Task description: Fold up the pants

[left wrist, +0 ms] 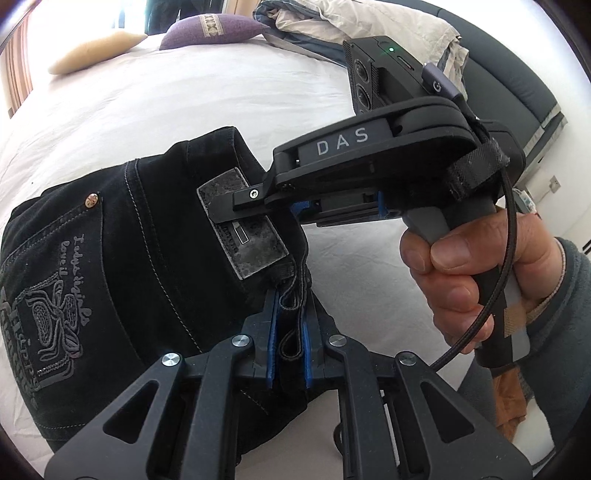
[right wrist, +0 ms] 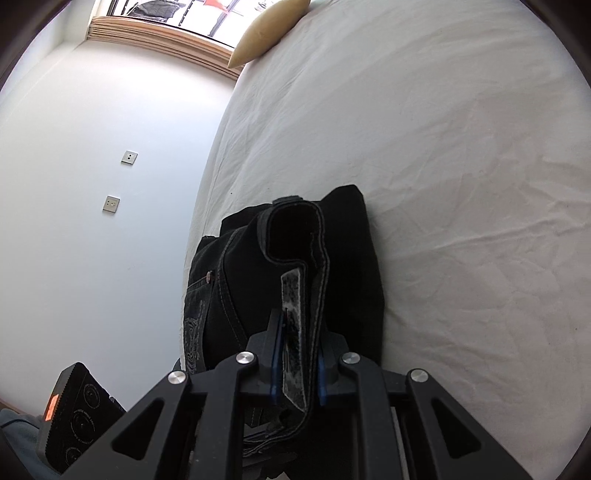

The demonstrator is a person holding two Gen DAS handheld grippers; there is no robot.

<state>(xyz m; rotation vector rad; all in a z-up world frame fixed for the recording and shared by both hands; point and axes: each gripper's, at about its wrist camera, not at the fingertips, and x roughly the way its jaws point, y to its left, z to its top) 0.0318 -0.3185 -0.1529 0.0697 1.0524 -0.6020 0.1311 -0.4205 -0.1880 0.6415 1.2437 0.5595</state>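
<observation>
White bed sheet [left wrist: 155,110] spread wide, purple cushion [left wrist: 214,31] and cream pillow [left wrist: 96,51] at far end, crumpled bedding [left wrist: 369,22] far right, two wall sockets [right wrist: 110,204] on left wall

Home bedroom, white-sheeted bed [right wrist: 443,147], purple pillow [left wrist: 210,31], curtained window [right wrist: 166,33]

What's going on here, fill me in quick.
A person is folding black pants on a white bed, a handheld gripper in each hand. The left gripper is shut on a belt loop at the waistband. The right gripper is shut on the waistband at its grey label patch. The fold is not finished.
</observation>
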